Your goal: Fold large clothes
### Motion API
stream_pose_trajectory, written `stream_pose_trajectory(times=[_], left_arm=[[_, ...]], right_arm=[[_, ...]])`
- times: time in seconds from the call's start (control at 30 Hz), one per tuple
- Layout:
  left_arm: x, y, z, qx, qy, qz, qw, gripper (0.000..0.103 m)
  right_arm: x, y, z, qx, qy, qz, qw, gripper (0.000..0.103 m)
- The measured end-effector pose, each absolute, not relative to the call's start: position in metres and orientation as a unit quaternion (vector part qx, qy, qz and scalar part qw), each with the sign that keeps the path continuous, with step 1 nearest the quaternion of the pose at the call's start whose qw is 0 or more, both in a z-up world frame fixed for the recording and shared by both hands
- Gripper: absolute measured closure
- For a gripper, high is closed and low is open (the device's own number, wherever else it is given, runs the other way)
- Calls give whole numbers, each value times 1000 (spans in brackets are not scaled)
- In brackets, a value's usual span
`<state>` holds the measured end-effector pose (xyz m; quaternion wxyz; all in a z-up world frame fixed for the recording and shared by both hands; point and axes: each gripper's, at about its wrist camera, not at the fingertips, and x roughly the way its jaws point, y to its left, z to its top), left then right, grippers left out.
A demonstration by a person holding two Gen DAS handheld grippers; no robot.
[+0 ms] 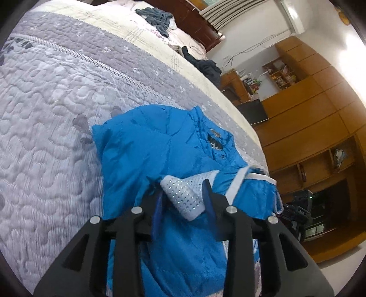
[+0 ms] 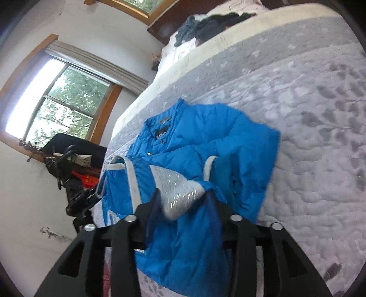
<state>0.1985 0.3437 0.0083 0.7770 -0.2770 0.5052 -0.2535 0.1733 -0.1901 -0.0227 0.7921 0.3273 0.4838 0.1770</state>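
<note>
A bright blue padded jacket (image 1: 148,141) lies on the grey quilted bed (image 1: 57,102), its collar and label (image 1: 215,139) toward the bed's edge. My left gripper (image 1: 184,196) is shut on a raised fold of the jacket where a white sequined patch (image 1: 185,194) curls between the fingers. In the right wrist view the same jacket (image 2: 205,128) spreads across the quilt (image 2: 308,137). My right gripper (image 2: 185,205) is shut on it, with the silver patch (image 2: 180,189) and blue fabric bunched between its fingers. White trim strips (image 2: 131,178) run beside the patch.
Rumpled dark clothes (image 1: 157,16) and another dark garment (image 1: 205,66) lie near the head of the bed. Wooden cabinets and shelves (image 1: 320,102) stand past the bed's edge. The right wrist view shows a window (image 2: 64,98) and dark clutter (image 2: 73,164) beside the bed.
</note>
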Motion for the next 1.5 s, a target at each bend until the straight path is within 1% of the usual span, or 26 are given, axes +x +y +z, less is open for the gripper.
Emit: stream_pose_trajectory(times=[0.03, 0.13, 0.23, 0.33, 0.37, 0.4, 0.43, 0.47, 0.53, 0.57, 0.7, 0.77, 0.87, 0.97, 1.0, 1.03, 1.07, 1.1, 1.13, 1.17, 1.2, 1.23, 1.27, 1.33, 1.5], left_arm=[[194, 347, 11, -277, 502, -254, 778, 69], [186, 353, 16, -281, 495, -254, 782, 66], [175, 367, 29, -268, 470, -225, 810, 54], [166, 376, 45, -243, 444, -205, 838, 51], [164, 374, 52, -218, 434, -200, 851, 46], [164, 372, 56, -200, 430, -202, 857, 43], [165, 368, 59, -181, 428, -208, 861, 39], [165, 362, 59, -162, 427, -216, 863, 37], [166, 345, 58, -115, 426, -235, 866, 34], [167, 334, 54, -88, 425, -239, 869, 33], [173, 312, 43, -23, 421, -248, 872, 29], [177, 303, 39, 2, 420, -252, 872, 26], [187, 293, 30, 30, 420, -247, 873, 25], [197, 278, 25, 64, 423, -241, 871, 24], [199, 273, 24, 76, 422, -236, 872, 24], [200, 269, 23, 81, 422, -232, 873, 25], [201, 266, 23, 85, 422, -227, 873, 29], [202, 262, 22, 90, 421, -218, 876, 34], [202, 260, 22, 94, 420, -210, 878, 47], [202, 259, 23, 96, 419, -203, 880, 54], [200, 260, 25, 93, 416, -196, 883, 58], [199, 263, 26, 87, 414, -194, 885, 67], [197, 267, 29, 77, 412, -195, 887, 74], [190, 275, 35, 56, 408, -199, 890, 80], [147, 285, 49, 43, 380, -219, 898, 84]], right_arm=[[169, -192, -19, 318, 480, 167, 800, 46], [158, -197, -12, 303, 472, 152, 814, 45], [146, -196, -6, 286, 468, 150, 823, 45], [141, -187, 0, 259, 466, 150, 832, 45], [141, -183, 3, 249, 465, 149, 836, 45], [143, -177, 7, 234, 463, 150, 842, 44], [146, -171, 11, 221, 460, 151, 847, 40], [149, -166, 13, 210, 458, 152, 850, 33], [162, -151, 15, 185, 458, 155, 856, 27], [170, -144, 14, 170, 462, 156, 857, 26], [198, -128, 2, 134, 476, 140, 857, 24], [213, -123, -5, 124, 482, 137, 856, 24], [227, -118, -12, 110, 487, 133, 856, 21], [238, -113, -20, 107, 495, 132, 852, 21], [240, -111, -22, 102, 495, 127, 853, 22], [241, -111, -22, 99, 495, 124, 854, 28], [241, -110, -23, 95, 495, 120, 855, 43], [241, -110, -24, 90, 494, 114, 857, 52], [239, -110, -24, 87, 492, 114, 858, 63], [237, -110, -22, 86, 490, 117, 859, 74], [233, -111, -21, 85, 485, 120, 862, 78], [229, -112, -18, 84, 480, 123, 865, 82], [225, -113, -15, 82, 473, 124, 868, 85], [215, -116, -8, 87, 460, 129, 874, 87], [175, -118, 3, 102, 441, 153, 879, 90]])
